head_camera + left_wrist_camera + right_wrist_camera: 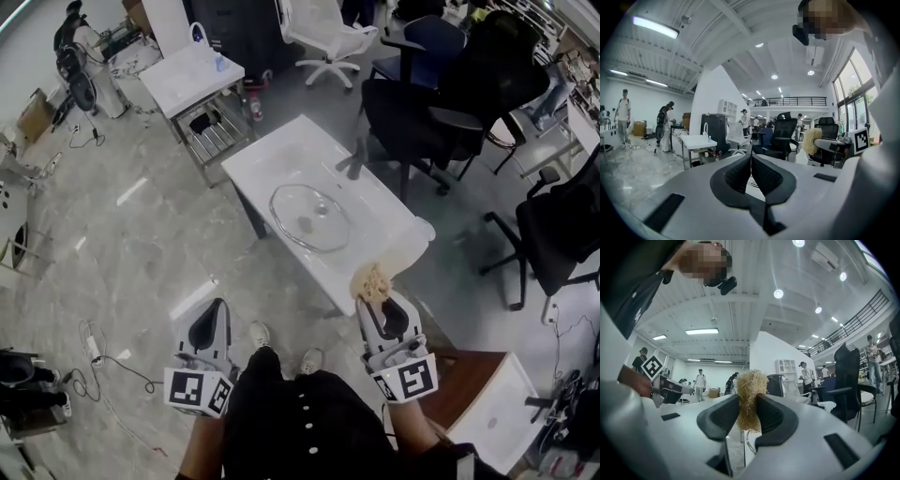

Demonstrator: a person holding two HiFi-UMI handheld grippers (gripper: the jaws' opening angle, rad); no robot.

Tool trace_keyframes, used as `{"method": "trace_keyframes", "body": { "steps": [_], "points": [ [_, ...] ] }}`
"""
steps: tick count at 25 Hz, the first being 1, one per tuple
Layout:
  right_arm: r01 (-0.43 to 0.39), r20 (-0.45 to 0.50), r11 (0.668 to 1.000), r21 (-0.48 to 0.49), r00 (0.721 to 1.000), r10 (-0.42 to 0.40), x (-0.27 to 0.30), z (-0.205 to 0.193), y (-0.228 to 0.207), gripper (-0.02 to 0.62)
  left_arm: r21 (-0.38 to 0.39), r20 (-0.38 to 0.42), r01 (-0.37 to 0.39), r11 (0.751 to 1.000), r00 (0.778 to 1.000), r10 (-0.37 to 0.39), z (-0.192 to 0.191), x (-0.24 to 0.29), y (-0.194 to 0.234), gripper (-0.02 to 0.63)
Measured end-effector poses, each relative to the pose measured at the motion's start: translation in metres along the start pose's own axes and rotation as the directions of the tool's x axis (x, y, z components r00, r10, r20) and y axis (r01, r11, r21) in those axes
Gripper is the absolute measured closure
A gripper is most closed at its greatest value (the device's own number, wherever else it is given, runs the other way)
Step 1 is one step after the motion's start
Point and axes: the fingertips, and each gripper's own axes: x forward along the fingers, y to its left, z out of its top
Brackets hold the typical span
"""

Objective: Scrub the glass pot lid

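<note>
A round glass pot lid [310, 217] lies in the basin of a white sink-top table [272, 159] ahead of me. My right gripper [377, 298] is shut on a tan fibre scrubber [371, 281], which hangs over the table's near corner; in the right gripper view the scrubber [750, 399] sticks up between the black pads, and a sliver of the lid's rim [746, 442] shows below. Off to the left of the table and well short of it, over the floor, my left gripper [212, 324] is shut with nothing in it; its pads [740, 176] meet.
A faucet [355, 159] stands at the sink's far edge. Black office chairs [422, 117] crowd the right and far side. A smaller white table [192, 75] stands farther back left. Cables [112, 370] lie on the marble floor. People stand in the distance.
</note>
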Motion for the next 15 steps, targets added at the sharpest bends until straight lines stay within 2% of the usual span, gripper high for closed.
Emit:
{"method": "trace_keyframes", "body": {
  "steps": [5, 15],
  "points": [
    [-0.023, 0.001, 1.000, -0.010, 1.000, 0.023, 0.024, -0.007, -0.001, 0.468, -0.007, 0.005, -0.024, 1.000, 1.000, 0.024, -0.002, 0.009, 0.019, 0.580],
    [-0.024, -0.008, 0.999, -0.047, 1.000, 0.024, 0.087, -0.011, -0.007, 0.468, -0.037, 0.017, 0.001, 0.999, 1.000, -0.001, 0.002, 0.061, 0.064, 0.580]
  ]
}}
